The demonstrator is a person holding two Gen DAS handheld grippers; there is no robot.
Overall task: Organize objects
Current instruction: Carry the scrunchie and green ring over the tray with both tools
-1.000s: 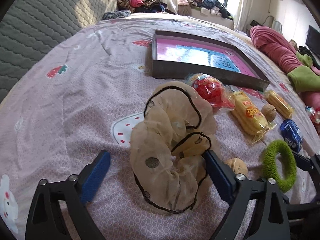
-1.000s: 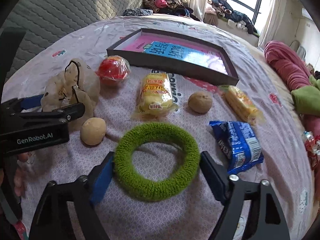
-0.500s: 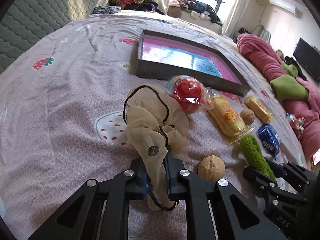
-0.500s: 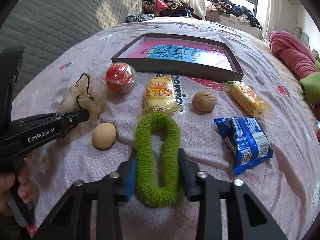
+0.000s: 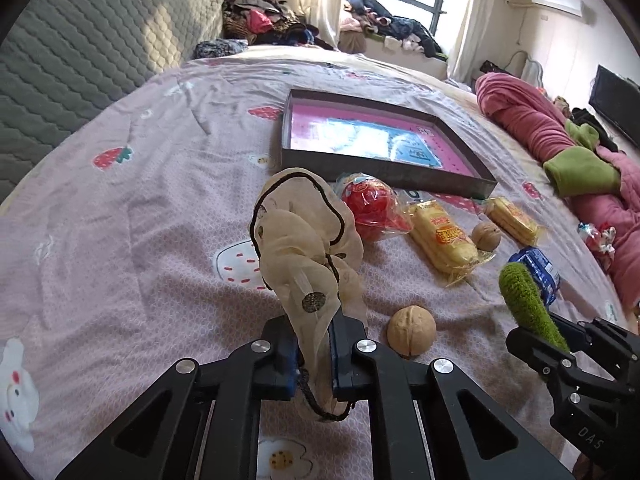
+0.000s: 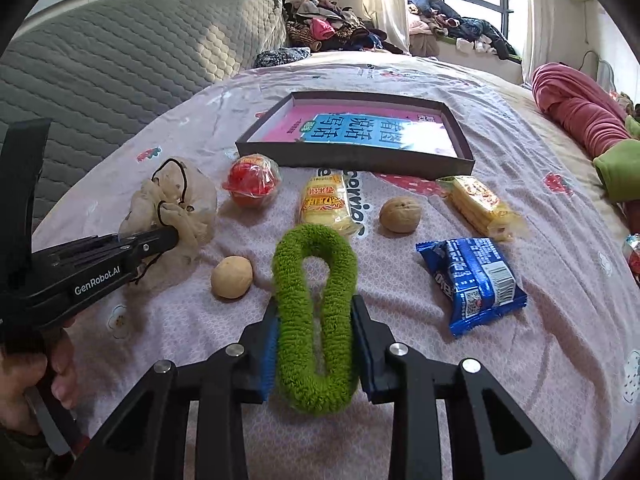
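The scrunchie (image 5: 304,240) was sheer beige, dotted and edged in black; the hair tie (image 6: 314,320) was fuzzy green. The bedsheet (image 5: 160,208) was lilac with strawberries, and the tray (image 6: 356,156) was dark grey around pink.

Left wrist view: blue snack packet (image 5: 538,266) partly hidden behind green scrunchie (image 5: 524,300); scrunchie's lower end hidden in right hand-held gripper (image 5: 560,354). Beige scrunchie (image 5: 304,248) covers part of red wrapped snack (image 5: 372,208). Right wrist view: person's hand (image 6: 36,376) cut off at left edge; box print (image 6: 376,130) too glared to read.
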